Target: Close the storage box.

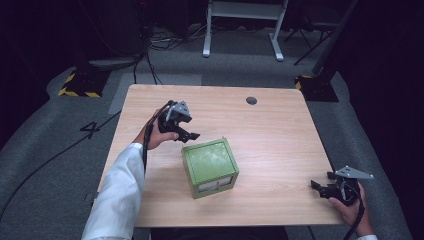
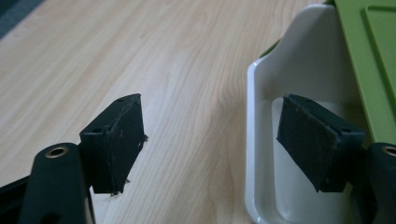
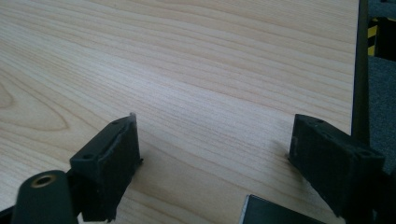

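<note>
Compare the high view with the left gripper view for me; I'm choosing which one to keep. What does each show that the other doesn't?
High view alone: both hands, the right gripper near the table's right edge, the whole green box, the floor around. Left gripper view alone: close detail of the left gripper, fingers wide apart beside the box's white side panel. Both: the wooden table, the box and the left gripper.

The left gripper (image 2: 210, 149) hung low over the wooden table (image 2: 140, 60), its 2 black jaws wide apart with nothing between them. The right jaw sat in front of a white recessed handle (image 2: 299, 70) on a green box (image 2: 373, 60).
</note>
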Motion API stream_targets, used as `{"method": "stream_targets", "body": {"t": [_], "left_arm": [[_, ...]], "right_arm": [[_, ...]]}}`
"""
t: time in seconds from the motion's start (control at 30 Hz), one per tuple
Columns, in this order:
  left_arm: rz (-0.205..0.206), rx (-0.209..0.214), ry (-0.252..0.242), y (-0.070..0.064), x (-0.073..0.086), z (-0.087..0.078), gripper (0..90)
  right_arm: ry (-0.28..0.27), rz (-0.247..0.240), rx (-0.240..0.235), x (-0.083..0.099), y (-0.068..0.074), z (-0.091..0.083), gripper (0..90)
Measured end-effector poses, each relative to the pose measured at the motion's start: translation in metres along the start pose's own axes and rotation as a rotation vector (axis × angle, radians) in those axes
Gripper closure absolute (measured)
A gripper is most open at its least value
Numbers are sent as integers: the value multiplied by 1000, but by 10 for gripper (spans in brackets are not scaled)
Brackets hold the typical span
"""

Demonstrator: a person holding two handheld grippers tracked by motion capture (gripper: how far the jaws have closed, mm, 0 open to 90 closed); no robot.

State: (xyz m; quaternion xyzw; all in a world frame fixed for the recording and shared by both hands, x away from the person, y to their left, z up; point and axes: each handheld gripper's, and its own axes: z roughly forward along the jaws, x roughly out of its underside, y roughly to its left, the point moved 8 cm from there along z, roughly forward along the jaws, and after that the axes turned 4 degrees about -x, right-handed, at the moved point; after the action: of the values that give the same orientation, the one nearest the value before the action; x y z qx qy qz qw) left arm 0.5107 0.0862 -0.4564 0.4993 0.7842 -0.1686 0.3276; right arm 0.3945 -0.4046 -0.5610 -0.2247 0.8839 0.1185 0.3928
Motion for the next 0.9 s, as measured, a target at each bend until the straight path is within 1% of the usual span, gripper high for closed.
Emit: {"method": "stream_targets", "body": {"t": [0.03,0.07,0.1,0.13,0.17,0.23,0.3,0.33,0.37,0.43,0.47,0.5,0.53,0.57,0.67,0.73,0.8,0.83,0.87,0.9], "left_arm": [[13,0,12,-1,-1,4,232],[25,-1,34,-2,-1,6,233],[21,3,41,-4,-1,9,234],[30,14,41,-5,-3,12,234],[30,20,44,-7,-3,15,236],[43,24,73,-9,-3,20,237],[41,40,74,-10,-4,25,244],[35,42,78,-11,-4,26,265],[38,42,75,-11,-5,27,259],[32,55,75,-11,-6,28,259],[25,63,85,-11,-5,28,259],[2,83,84,-10,-4,31,259],[2,83,84,-10,-4,31,251],[-8,92,81,-9,-3,32,251],[-20,112,76,-7,-3,33,239],[-35,119,64,-5,-2,34,267],[-40,115,80,-5,1,34,312],[-23,110,104,-6,4,35,319],[1,89,146,-7,7,37,335],[21,84,185,-9,11,41,347]], "right_arm": [[0,0,0,0,0,0,162],[0,0,0,0,0,0,162],[0,0,0,0,0,0,162],[0,0,0,0,0,0,162],[0,0,0,0,0,0,162],[0,0,0,0,0,0,162],[0,0,0,0,0,0,163],[0,0,0,0,0,0,162],[0,-1,0,0,0,0,163],[0,0,0,0,0,0,162],[0,0,0,0,0,0,162],[0,0,0,0,0,0,163],[0,0,0,0,0,0,163],[0,0,0,0,0,0,162],[0,0,1,0,0,0,162],[0,0,1,0,0,0,162],[0,0,1,0,0,0,162],[0,0,1,0,0,0,162],[0,0,0,0,0,0,162],[0,-1,0,0,0,0,162]]}}
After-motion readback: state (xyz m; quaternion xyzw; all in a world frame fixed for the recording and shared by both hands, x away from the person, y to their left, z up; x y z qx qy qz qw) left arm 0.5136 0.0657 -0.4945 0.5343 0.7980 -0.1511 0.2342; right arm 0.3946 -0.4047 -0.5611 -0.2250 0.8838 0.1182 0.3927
